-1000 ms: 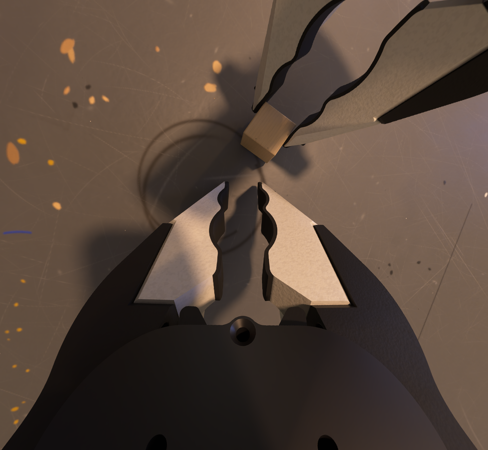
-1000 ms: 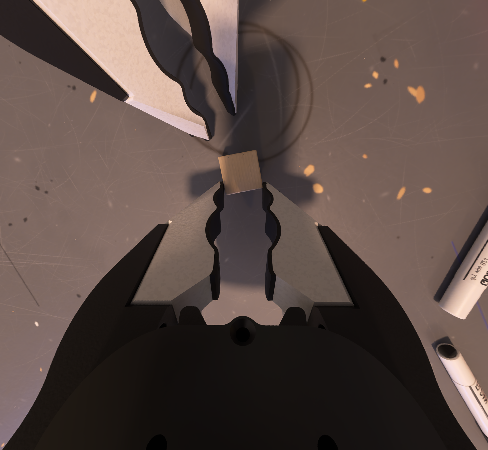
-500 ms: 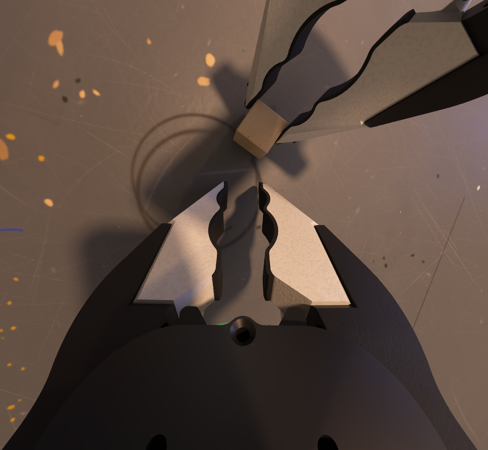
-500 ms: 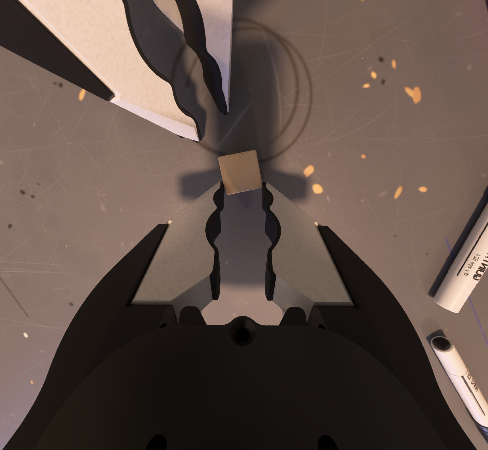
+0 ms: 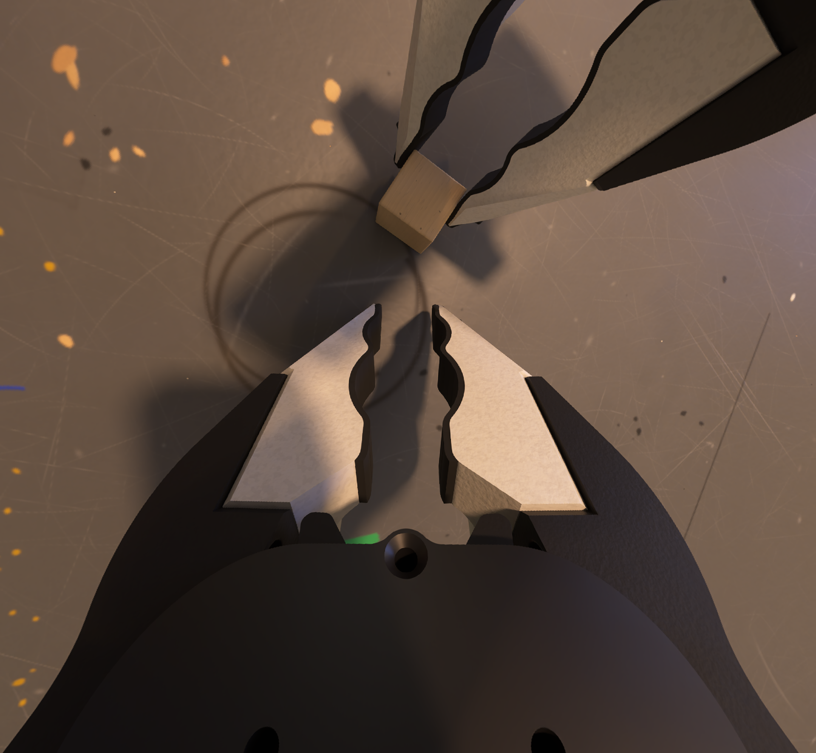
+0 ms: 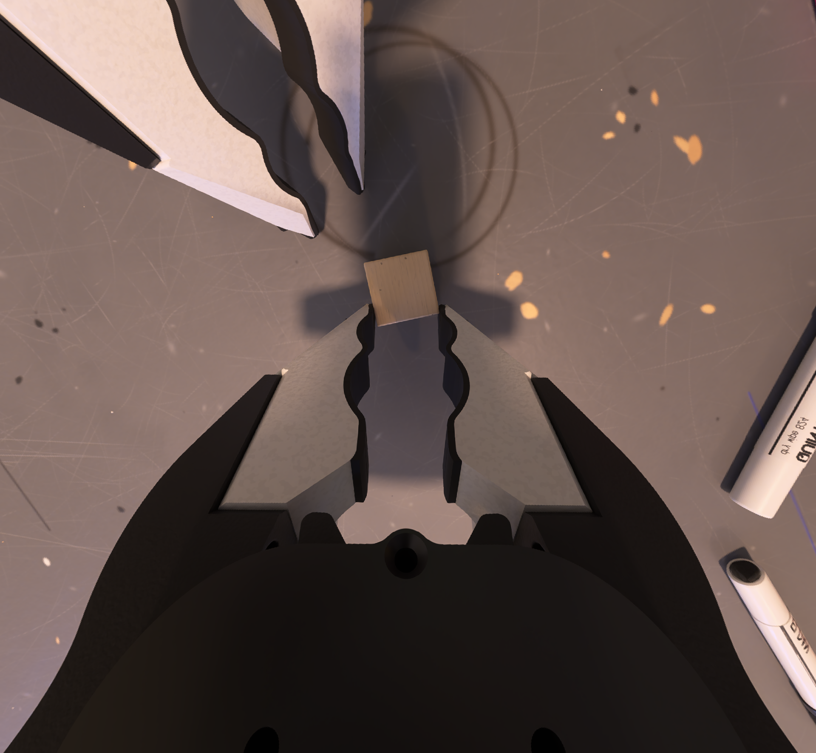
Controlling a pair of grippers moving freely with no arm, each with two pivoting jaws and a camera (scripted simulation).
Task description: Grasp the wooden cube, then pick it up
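Showing the cube (image 6: 402,288) being pinched between the tips of the right claw (image 6: 404,314), clear of the table (image 6: 574,210), its shadow being cast beneath. The left claw (image 5: 404,312) is being held just short of the cube (image 5: 419,201), jaws parted, nothing between them. Two markers (image 6: 777,436) are being seen lying right of the right claw.

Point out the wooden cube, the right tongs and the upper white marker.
wooden cube (image 6: 402,288): right wrist view, middle of its top face.
right tongs (image 6: 404,312): right wrist view, midway between the tips.
upper white marker (image 6: 770,464): right wrist view, white barrel.
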